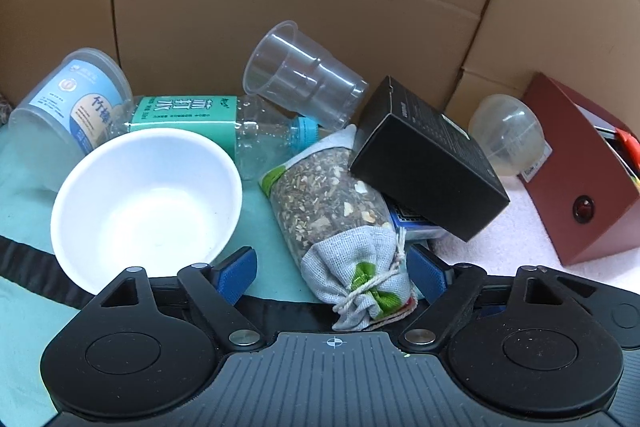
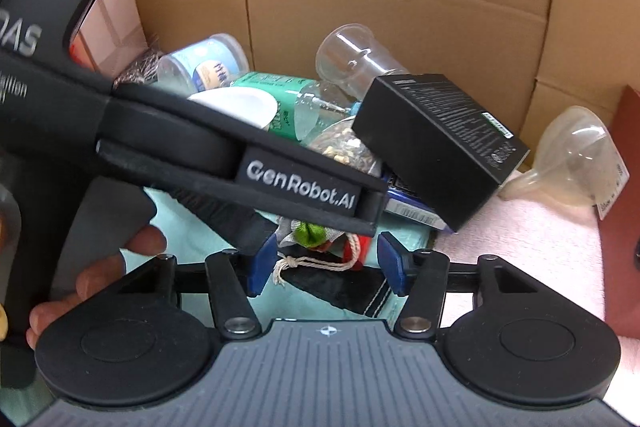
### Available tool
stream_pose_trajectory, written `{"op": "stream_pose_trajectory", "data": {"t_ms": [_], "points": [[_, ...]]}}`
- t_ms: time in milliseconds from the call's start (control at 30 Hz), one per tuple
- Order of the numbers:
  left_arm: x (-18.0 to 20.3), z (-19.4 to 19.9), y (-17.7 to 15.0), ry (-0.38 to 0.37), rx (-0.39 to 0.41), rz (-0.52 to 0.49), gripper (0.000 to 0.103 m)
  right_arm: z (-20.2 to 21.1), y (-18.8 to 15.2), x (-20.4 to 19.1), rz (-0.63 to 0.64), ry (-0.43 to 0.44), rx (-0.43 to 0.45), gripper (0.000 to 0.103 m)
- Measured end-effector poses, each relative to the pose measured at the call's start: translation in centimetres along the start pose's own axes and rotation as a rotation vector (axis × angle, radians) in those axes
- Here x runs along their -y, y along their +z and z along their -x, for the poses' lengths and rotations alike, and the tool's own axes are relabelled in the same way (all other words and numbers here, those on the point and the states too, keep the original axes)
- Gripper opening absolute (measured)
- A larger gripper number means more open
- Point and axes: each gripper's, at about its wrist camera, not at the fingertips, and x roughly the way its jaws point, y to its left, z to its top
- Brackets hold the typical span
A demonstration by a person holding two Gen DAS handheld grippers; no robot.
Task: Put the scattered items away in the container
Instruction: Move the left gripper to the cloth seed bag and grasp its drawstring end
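Observation:
My left gripper (image 1: 332, 271) is open, its blue pads either side of a grey cloth pouch (image 1: 356, 279) tied with string, at the end of a clear bag of dried herbs (image 1: 324, 199). Beside them lie a white bowl (image 1: 148, 203), a black box (image 1: 428, 155), a clear cup (image 1: 304, 75), a green-labelled bottle (image 1: 216, 123) and a blue-labelled tub (image 1: 68, 103). My right gripper (image 2: 326, 267) is open just behind the left gripper's body (image 2: 300, 183), over the pouch's string (image 2: 316, 263). The black box (image 2: 436, 143) shows there too.
Cardboard walls (image 1: 280, 7) close in the back and right. A dark red box (image 1: 588, 171) and a clear plastic ball (image 1: 508, 135) sit at right on pink cloth (image 1: 516, 239). Teal cloth (image 1: 24, 195) with a black strap lies under the items.

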Motion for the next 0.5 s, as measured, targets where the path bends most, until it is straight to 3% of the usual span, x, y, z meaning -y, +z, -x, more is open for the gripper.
{"op": "stream_pose_trajectory", "data": {"t_ms": [33,100,133,300,500], "points": [[0.1,-0.1,0.0,-0.004,-0.002,-0.014,0.084,-0.2,0.0,0.0,0.0,0.003,-0.004,0.05],[0.2,-0.4,0.1,-0.003,-0.018,-0.04,0.071,-0.5,0.1,-0.1,-0.003,-0.002,-0.006,0.043],[0.2,-0.6,0.1,-0.017,-0.028,-0.041,0.055,-0.6,0.2,0.0,-0.007,-0.001,-0.007,0.036],[0.7,-0.1,0.1,-0.01,-0.034,-0.033,0.047,0.3,0.2,0.2,-0.019,0.025,-0.013,0.009],[1.5,2.4,-1.1,-0.026,-0.04,-0.017,0.039,3.0,-0.3,-0.4,0.007,0.053,-0.01,0.006]]}}
